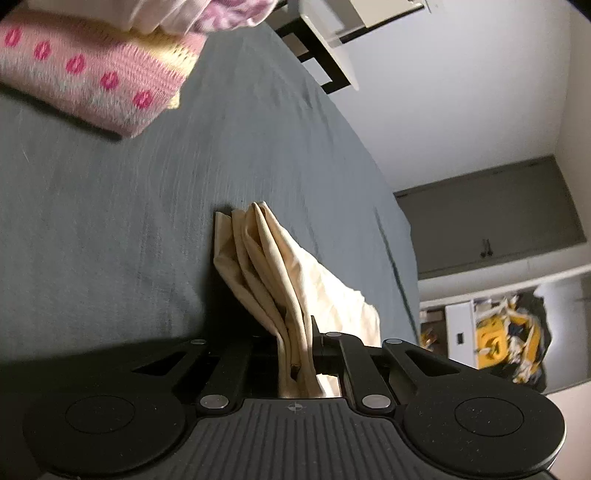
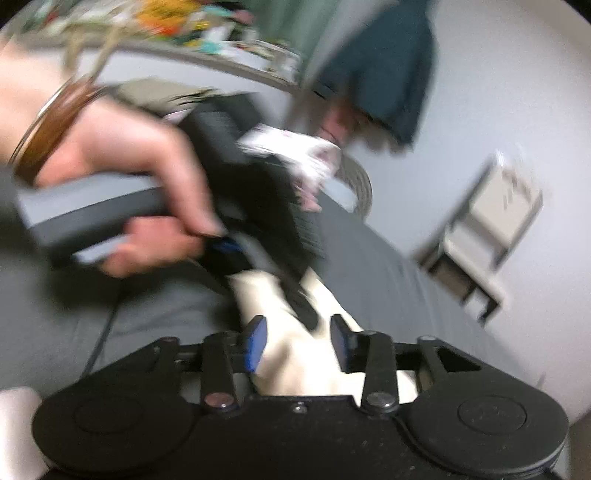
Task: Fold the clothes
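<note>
A cream cloth (image 1: 295,266) lies bunched in long pleats on the grey bed sheet (image 1: 110,221). My left gripper (image 1: 291,343) is shut on its near end, and the folds run away from the fingers. In the blurred right wrist view, a person's hand (image 2: 122,155) holds the left gripper (image 2: 295,295), which is clamped on the same cream cloth (image 2: 295,369). My right gripper (image 2: 299,341) is open. Its blue pads (image 2: 256,341) stand apart on either side of the cloth, just behind the left gripper's fingers.
A folded pink knit with magenta spots (image 1: 92,74) lies on the bed at the far left, with pale and purple clothes (image 1: 184,14) behind it. A dark-framed chair (image 1: 325,48) stands past the bed edge. A small table (image 2: 491,229) and a woven basket (image 2: 358,184) stand by the wall.
</note>
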Available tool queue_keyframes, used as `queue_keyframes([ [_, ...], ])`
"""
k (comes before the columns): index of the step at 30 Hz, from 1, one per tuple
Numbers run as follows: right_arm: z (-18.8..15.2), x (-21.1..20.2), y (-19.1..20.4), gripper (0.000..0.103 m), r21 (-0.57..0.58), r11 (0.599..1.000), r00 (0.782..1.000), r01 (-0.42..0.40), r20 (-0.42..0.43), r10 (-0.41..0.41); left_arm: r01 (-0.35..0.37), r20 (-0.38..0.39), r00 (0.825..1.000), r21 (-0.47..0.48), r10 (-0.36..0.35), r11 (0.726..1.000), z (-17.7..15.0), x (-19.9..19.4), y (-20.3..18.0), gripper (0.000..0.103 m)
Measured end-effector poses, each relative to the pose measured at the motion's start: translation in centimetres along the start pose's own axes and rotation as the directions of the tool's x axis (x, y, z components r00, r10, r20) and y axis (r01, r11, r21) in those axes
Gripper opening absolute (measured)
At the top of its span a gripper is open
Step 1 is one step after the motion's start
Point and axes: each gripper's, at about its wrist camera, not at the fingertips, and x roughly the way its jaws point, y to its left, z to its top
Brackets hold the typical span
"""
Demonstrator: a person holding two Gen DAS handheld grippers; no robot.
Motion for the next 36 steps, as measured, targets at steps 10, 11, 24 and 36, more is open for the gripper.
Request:
queue_keyframes([
  [10,-11.7,-0.8,-15.8,0.058,0.917,0.366,0.933,-0.158,0.018,0.358,-0.006,0.015,1.000,-0.011,0.006,1.000,0.4,-0.6,-0.1,0.007],
  [11,-12.9,-0.5,-15.8,0.058,0.947,0.273,0.920,-0.171,0.055,0.388,-0.011,0.019,1.000,-0.006,0.011,1.000,0.5,-0.8,-0.2,0.007],
  [24,-16.4,3.3,-13.5,0.058,0.979,-0.095,0.862,-0.178,0.202,0.464,-0.071,0.024,0.997,-0.024,0.072,0.997,0.3,-1.6,0.2,0.007],
  [36,-15.0,5.2,-14.9,0.055,0.975,-0.177,0.899,-0.135,0.195,0.392,-0.094,0.026,0.995,-0.034,0.095,0.995,0.3,-1.6,0.9,0.008],
])
